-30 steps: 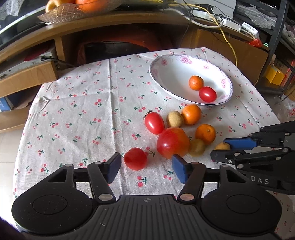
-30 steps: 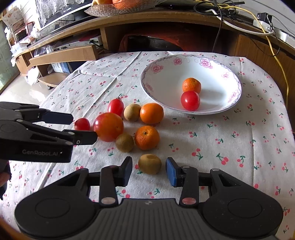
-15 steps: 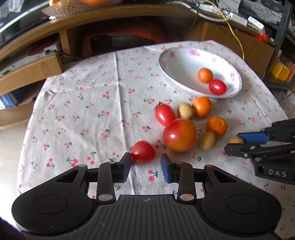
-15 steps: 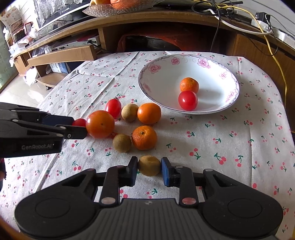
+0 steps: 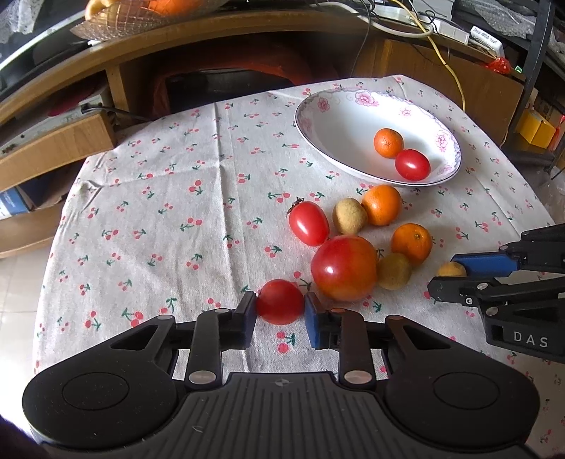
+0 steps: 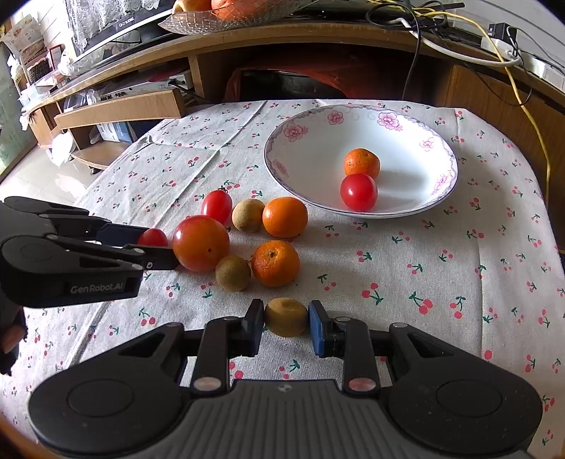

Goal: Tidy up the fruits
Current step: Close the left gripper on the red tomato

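Desk (image 6: 459, 268) under cherry-print cloth (image 5: 159, 212), fruit loose on it.
Flowered bowl (image 6: 406, 120) upper right; mid-frame cluster on the cloth: big tomato (image 6: 200, 243), two oranges (image 6: 284, 216), small tomatoes (image 6: 216, 206), brown fruits (image 6: 233, 273).

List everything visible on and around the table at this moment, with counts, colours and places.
Bowl: one, white with pink flowers, far right of the table.
Fruit in bowl: one orange mandarin, one red tomato.
Loose mandarins: two, orange, mid-table.
Loose brown fruits: two, beside the mandarins.
Big tomato: one, red-orange, mid-table.
Oval tomato: one, red, behind it.
Tablecloth: one, white, cherry print.
Glass dish: one, holding fruit, on the wooden shelf behind.
Left claw: shut on small red tomato.
Right claw: shut on yellow-brown fruit.
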Tool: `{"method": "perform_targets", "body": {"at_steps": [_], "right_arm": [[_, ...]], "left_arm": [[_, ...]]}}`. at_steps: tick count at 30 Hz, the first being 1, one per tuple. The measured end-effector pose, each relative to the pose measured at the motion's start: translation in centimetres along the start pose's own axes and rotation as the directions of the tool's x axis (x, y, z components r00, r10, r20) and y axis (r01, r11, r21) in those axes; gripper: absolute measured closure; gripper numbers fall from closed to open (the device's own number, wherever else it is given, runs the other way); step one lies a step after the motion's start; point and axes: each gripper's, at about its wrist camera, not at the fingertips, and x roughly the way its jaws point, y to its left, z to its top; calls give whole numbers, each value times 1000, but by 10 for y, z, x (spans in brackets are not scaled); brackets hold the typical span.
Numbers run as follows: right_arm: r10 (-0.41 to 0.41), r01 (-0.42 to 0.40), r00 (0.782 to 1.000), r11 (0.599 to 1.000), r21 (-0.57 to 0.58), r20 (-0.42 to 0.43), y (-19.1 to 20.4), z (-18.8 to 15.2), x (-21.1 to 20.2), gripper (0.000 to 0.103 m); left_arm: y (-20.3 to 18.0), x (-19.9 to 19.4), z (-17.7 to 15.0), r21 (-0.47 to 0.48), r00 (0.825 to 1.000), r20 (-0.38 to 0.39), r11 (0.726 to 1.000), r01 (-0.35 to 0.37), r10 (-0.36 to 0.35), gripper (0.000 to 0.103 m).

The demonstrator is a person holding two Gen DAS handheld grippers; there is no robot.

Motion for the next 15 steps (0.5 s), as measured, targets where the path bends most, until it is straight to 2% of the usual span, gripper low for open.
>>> {"method": "perform_targets", "body": {"at_steps": [7, 15], "right_arm": [[1, -1, 1000, 1000, -18, -7, 1, -3, -3, 75], [0, -1, 1000, 998, -56, -24, 5, -14, -17, 75]], "left_arm": [[-8, -9, -8, 12, 999, -21, 999, 50, -50, 67], [-32, -20, -20, 71, 995, -33, 993, 92, -90, 67]]}}
